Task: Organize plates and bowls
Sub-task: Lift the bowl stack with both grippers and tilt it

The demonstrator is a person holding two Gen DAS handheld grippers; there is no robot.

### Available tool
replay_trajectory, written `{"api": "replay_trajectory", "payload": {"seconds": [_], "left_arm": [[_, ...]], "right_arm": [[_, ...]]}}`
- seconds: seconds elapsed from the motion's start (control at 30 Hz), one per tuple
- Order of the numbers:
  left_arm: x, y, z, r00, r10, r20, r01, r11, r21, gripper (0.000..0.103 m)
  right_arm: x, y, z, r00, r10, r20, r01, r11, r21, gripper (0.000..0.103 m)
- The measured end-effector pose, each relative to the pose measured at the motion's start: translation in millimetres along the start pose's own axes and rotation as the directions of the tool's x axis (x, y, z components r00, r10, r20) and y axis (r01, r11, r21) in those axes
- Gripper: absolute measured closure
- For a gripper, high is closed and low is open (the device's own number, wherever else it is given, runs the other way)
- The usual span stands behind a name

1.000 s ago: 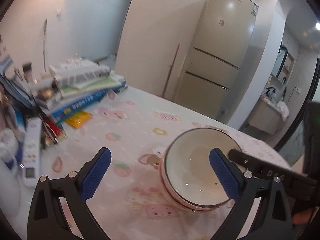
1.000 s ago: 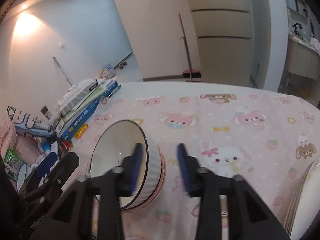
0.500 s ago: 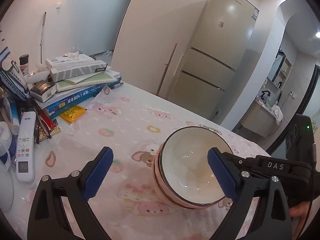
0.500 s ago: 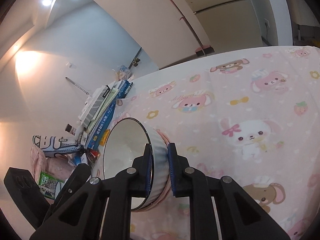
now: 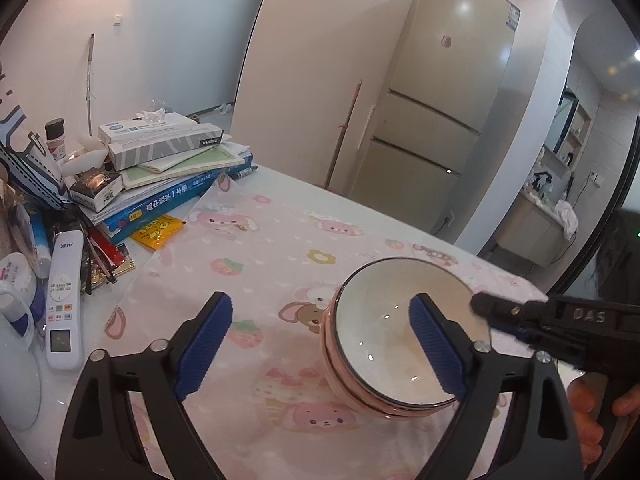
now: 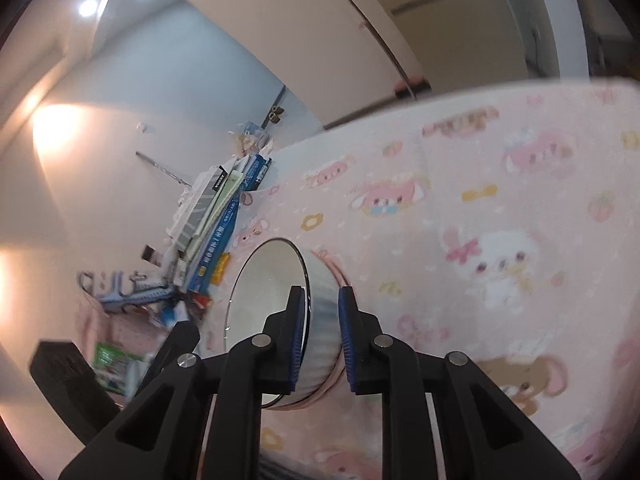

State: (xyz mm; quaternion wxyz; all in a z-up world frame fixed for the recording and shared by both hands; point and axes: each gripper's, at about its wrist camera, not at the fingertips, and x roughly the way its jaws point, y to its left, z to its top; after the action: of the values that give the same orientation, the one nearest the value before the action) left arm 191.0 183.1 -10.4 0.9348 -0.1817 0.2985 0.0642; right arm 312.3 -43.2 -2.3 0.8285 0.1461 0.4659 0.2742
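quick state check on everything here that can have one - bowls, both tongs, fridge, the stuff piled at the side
top bowl: empty, nested on the pink bowls, rim between the right tongs' pads
pink bowls: stacked on the tablecloth
right tongs: opening slightly, pads on the top bowl's wall
left tongs: closing, holding nothing
fridge: doors shut
books and boxes: piled, untidy
remote: lying flat

The right wrist view is smeared by motion: the cartoon prints on the pink tablecloth [image 6: 500,208] are soft. In the left wrist view the left gripper [image 5: 320,344] hides part of the top bowl [image 5: 384,320]; the bowls beneath it cannot be counted.
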Motion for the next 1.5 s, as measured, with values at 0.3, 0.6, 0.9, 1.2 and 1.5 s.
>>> {"api": "replay_trajectory", "payload": {"seconds": [0.3, 0.6, 0.9, 1.2, 1.5], "left_arm": [[16, 3, -5, 0.996, -0.049, -0.071, 0.048, 0.999, -0.023, 0.024], [26, 4, -7, 0.993, -0.056, -0.106, 0.052, 0.998, -0.036, 0.016], [50, 14, -18, 0.970, -0.104, -0.219, 0.075, 0.988, -0.136, 0.030], [64, 14, -29, 0.931, -0.235, -0.279, 0.171, 0.957, -0.235, 0.046], [70, 24, -33, 0.902, -0.324, -0.286, 0.210, 0.907, -0.365, 0.056]], "right_arm": [[20, -8, -2, 0.997, -0.018, -0.076, 0.016, 0.999, -0.029, 0.082], [39, -32, -10, 0.994, 0.032, -0.102, -0.023, 0.995, 0.094, 0.040], [57, -40, -18, 0.981, 0.127, -0.146, -0.102, 0.980, 0.170, 0.047], [78, -43, -33, 0.958, 0.221, -0.181, -0.165, 0.946, 0.280, 0.054], [79, -42, -38, 0.964, 0.222, -0.148, -0.166, 0.934, 0.315, 0.056]]}}
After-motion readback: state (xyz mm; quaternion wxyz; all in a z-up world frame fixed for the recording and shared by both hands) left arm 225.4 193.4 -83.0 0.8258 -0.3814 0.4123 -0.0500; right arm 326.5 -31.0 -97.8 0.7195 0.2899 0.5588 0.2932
